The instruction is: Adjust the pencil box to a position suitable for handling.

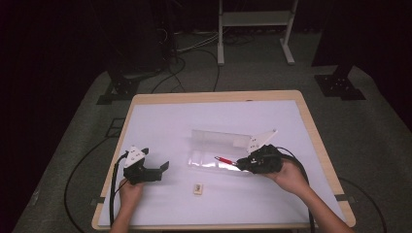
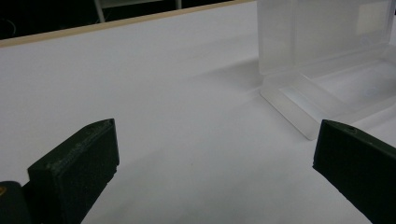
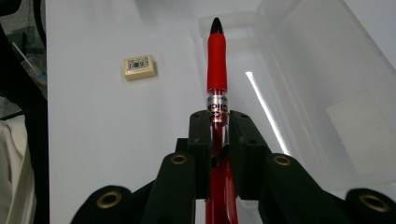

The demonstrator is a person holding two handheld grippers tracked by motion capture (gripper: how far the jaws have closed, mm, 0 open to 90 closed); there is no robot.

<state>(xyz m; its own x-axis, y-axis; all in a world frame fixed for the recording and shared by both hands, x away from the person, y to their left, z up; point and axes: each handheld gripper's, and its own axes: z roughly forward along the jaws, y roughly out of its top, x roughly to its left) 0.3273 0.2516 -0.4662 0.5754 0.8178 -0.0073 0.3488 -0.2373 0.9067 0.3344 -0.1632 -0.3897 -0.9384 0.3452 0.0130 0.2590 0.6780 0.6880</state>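
At the near edge of the table [image 1: 311, 127], two forearms come in, each hand holding a black gripper with a cable trailing back. The tabletop is a smooth, matte white sheet framed by a pale wooden rim, rectangular with rounded corners.

Near left, the left gripper [image 1: 163, 167] sits low over the white surface, its jaws spread wide with bare table between them; in the left gripper view [image 2: 215, 154] the pads look like dark, slightly grainy rubber blocks. A little right of it, near the front, lies a small cream eraser [image 1: 198, 189], a flat rectangular block with a printed label, seen also in the right gripper view [image 3: 138, 66].

Near right, the right gripper [image 1: 239, 165] pinches a red pen [image 1: 224, 159]: the jaws are pressed onto its glossy barrel just behind a silver band. The pen [image 3: 216, 70] is slim and round, with a matte red grip sleeve and a black conical tip, and it points left over the clear plastic case [image 1: 214, 145]. That case is a long, shallow translucent box standing open, its lid upright along the far side and the tray [image 3: 299, 116] catching a bright streak of light.

Beyond the table, grey carpet spreads under dark surroundings, with black cables curling across it, black stand feet at left and right, and a white metal frame [image 1: 255, 29] at the far end.
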